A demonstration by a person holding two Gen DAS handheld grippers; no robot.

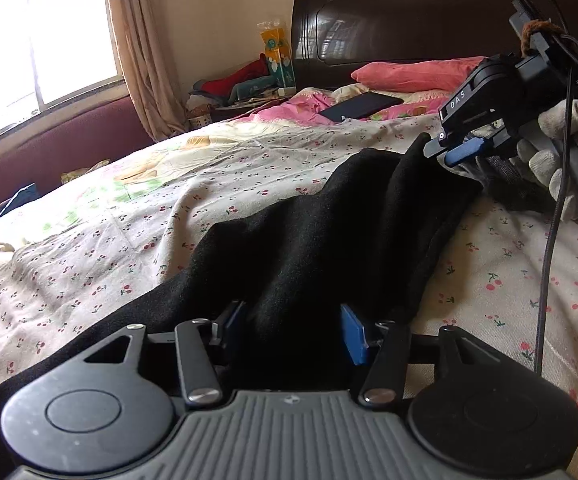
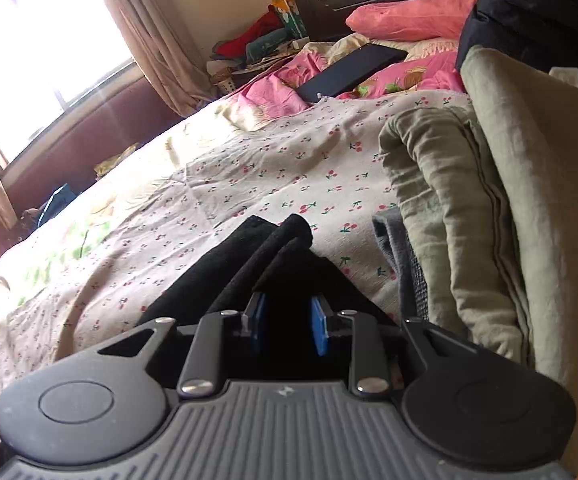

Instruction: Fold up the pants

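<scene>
One black pants (image 1: 309, 236), two grippers, one pink pillow (image 1: 413, 74), one phone (image 1: 361, 106)

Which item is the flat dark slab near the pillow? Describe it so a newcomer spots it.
Start at the dark wooden headboard and drop to the long salmon-pink pillow below it. Just in front lies a thin black rectangular tablet-like slab, resting on the crumpled pink cartoon-print blanket. It is the only rigid, flat, glossy thing among soft fabrics.

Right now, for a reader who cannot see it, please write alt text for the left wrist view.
Black pants lie bunched on a cherry-print bedsheet, their cloth between the blue pads of the left gripper. At upper right, the right gripper, held by a white-gloved hand, grips another part of the pants.
</scene>
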